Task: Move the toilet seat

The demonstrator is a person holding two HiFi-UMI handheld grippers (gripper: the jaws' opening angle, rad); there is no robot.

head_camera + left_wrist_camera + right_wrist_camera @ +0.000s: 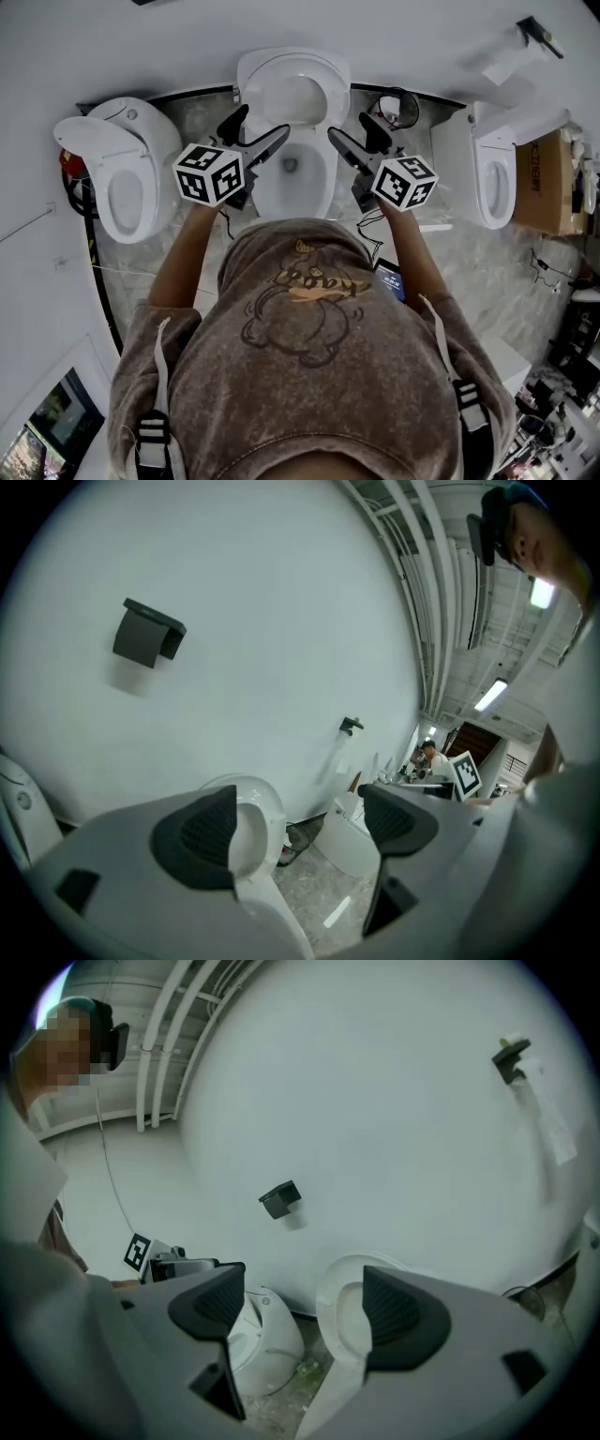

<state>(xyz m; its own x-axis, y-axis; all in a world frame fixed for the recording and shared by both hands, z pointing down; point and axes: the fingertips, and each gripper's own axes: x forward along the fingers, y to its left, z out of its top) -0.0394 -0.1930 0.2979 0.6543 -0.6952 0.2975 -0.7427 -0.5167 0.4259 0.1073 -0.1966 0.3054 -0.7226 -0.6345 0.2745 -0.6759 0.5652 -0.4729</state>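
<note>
The middle white toilet (298, 178) has its seat (292, 82) and lid raised against the wall. My left gripper (260, 128) hovers over the bowl's left rim, open and empty. My right gripper (349, 128) hovers over the right rim, also open and empty. In the left gripper view the raised seat (255, 825) shows past the left pad, between the spread jaws of the left gripper (300, 810). In the right gripper view the right gripper (305, 1299) stands equally wide, and the seat (339, 1314) appears beside its right pad. Neither gripper touches the seat.
A second toilet (122, 178) stands at the left with its lid up, a third toilet (492, 173) at the right. A cardboard box (544, 173) sits at the far right, a phone (390, 279) on the floor. A dark holder (145, 635) hangs on the wall.
</note>
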